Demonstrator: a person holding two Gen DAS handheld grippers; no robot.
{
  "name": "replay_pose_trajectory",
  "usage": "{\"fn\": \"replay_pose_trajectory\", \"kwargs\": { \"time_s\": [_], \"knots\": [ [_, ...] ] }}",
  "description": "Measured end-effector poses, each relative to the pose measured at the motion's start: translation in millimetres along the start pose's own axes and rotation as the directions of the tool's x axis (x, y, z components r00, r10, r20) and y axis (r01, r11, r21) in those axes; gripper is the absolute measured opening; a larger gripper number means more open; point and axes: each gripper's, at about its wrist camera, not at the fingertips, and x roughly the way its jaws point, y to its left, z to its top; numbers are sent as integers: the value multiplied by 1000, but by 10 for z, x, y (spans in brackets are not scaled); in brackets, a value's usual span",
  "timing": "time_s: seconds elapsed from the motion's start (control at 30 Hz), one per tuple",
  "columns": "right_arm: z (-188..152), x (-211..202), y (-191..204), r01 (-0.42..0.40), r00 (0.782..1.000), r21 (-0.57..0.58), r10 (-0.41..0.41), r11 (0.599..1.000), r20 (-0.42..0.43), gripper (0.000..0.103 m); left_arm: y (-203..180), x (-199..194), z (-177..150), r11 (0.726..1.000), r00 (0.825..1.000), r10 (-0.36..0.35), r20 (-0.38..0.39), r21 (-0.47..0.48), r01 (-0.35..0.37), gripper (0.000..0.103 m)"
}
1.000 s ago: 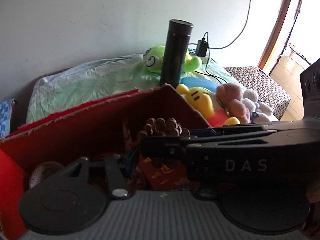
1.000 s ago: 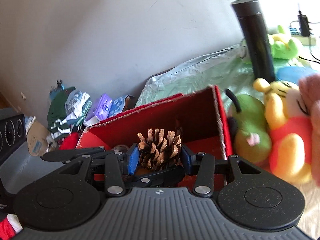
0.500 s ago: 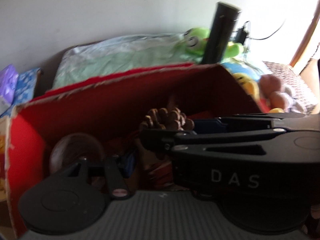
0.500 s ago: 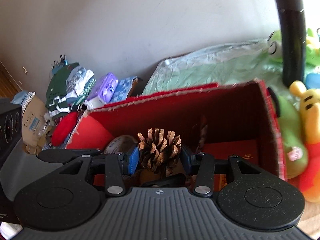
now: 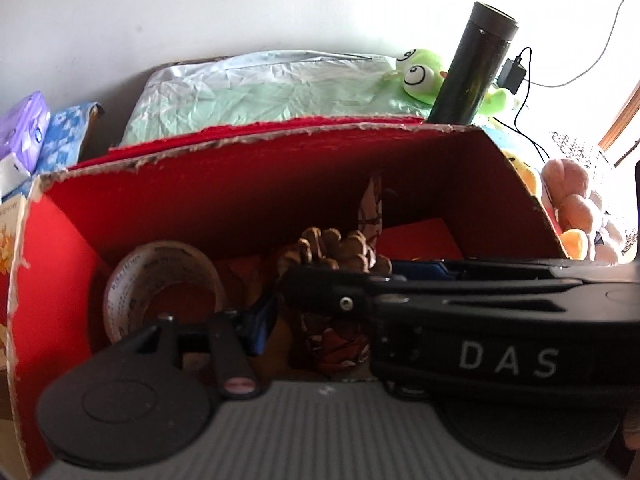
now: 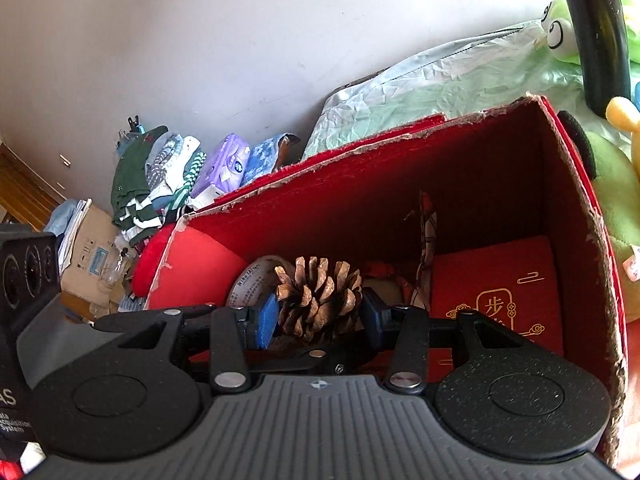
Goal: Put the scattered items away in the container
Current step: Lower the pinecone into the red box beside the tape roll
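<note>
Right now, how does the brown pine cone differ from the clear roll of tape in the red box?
The brown pine cone is clamped between the right gripper pads, above the red cardboard box floor; the clear tape roll leans inside, ungripped. The cone is spiky and scaled; the roll is a smooth ring. Both are within the box walls.

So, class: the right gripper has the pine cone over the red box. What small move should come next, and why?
Probably lower it a little and open the jaws. The right gripper is shut on the pine cone, which already sits inside the walls of the red box, above the tape roll and beside the red packet. The task is to get items into the box.
</note>
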Motion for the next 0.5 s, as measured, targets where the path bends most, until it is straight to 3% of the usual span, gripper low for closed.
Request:
{"fn": "replay_pose_trajectory", "kwargs": {
  "time_s": [0.23,0.5],
  "knots": [
    [14,6,3,-26,1000,-8,26,1000,-3,47,-60,-7,5,997,997,79,11,-6,-79,62],
    [13,-14,14,-50,999,-26,50,998,12,47,-70,-52,-9,993,992,118,33,-8,-118,63]
  ]
}}
